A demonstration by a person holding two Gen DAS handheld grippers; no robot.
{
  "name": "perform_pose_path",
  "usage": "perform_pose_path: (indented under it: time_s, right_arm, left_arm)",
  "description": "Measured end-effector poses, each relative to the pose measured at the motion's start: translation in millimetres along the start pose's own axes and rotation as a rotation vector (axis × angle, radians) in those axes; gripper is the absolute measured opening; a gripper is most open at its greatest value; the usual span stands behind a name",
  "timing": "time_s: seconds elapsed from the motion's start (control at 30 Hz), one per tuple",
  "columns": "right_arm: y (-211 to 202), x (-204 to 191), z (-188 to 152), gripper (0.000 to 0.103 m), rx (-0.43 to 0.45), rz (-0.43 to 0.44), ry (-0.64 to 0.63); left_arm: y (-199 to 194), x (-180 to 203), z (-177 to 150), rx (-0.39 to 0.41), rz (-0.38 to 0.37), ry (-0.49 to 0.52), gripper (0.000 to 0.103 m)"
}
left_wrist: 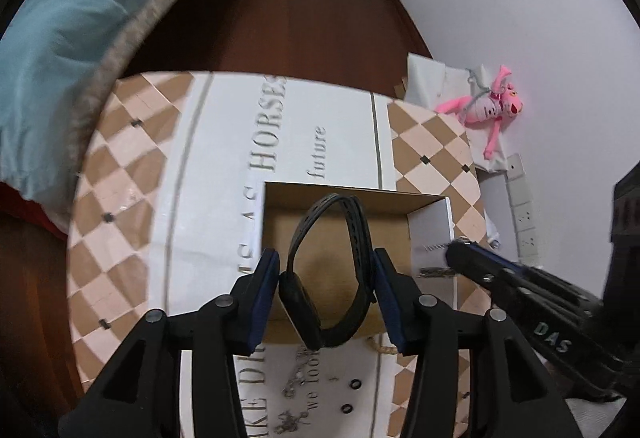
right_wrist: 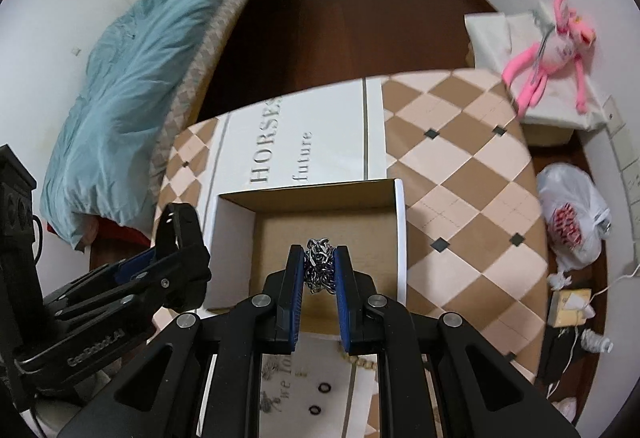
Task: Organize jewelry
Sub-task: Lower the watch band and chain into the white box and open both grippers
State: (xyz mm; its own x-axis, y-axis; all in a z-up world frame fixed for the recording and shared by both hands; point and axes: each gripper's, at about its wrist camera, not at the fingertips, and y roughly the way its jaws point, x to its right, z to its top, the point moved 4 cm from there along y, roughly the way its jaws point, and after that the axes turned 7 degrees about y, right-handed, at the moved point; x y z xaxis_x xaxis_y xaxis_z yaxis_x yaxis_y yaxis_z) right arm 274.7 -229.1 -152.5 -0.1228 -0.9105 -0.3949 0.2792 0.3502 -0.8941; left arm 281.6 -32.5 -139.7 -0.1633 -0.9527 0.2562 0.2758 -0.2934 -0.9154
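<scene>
Both grippers hung over the open cardboard box (right_wrist: 320, 226) on the checked table (right_wrist: 472, 174). The left gripper (left_wrist: 326, 280) clasped a black watch band (left_wrist: 332, 262) by its loop, while the right gripper (right_wrist: 318, 270) was clenched on a bunched silver chain (right_wrist: 319, 265). The band's springy loop could slip or catch a pad on release (the hold looked light), and the chain could snag and drop outside, beside the loose rings (right_wrist: 322, 387).

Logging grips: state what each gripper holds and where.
Left gripper: black looped watch band, clamped across its sides. Right gripper: bunched silver metal chain, pinched at its middle.
</scene>
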Motion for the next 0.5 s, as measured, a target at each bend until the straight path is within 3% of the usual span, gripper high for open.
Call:
perform_pose_path:
  time_s: [0.13,0.23,0.3,0.33,0.37,0.5]
  right_arm:
    - [22.1,7.5,6.1,0.016,-0.056,-0.018,0.008]
    - [29.7,10.2,8.9,0.017,-0.076,-0.040,0.002]
    - [29.0,11.9,9.2,0.033,-0.072,-0.060,-0.007]
    - [27.4,13.5,9.1,0.049,-0.064,-0.075,-0.008]
    - [25.0,14.6,8.3,0.057,-0.054,-0.081,-0.012]
    - [15.9,14.7,2.4,0.060,-0.011,-0.166,-0.067]
  left_arm:
    - [11.4,0.4,10.1,-0.018,0.007,0.009,0.051]
    - [11.5,0.4,14.8,-0.015,0.024,0.014,0.086]
    - [9.0,-1.3,17.4,-0.008,0.031,0.011,0.088]
    - [6.9,-2.5,18.1,-0.005,0.041,0.011,0.088]
    - [4.4,-4.6,18.4,0.003,0.053,0.006,0.090]
    - [-5.2,-14.2,16.6,0.057,0.147,0.006,0.096]
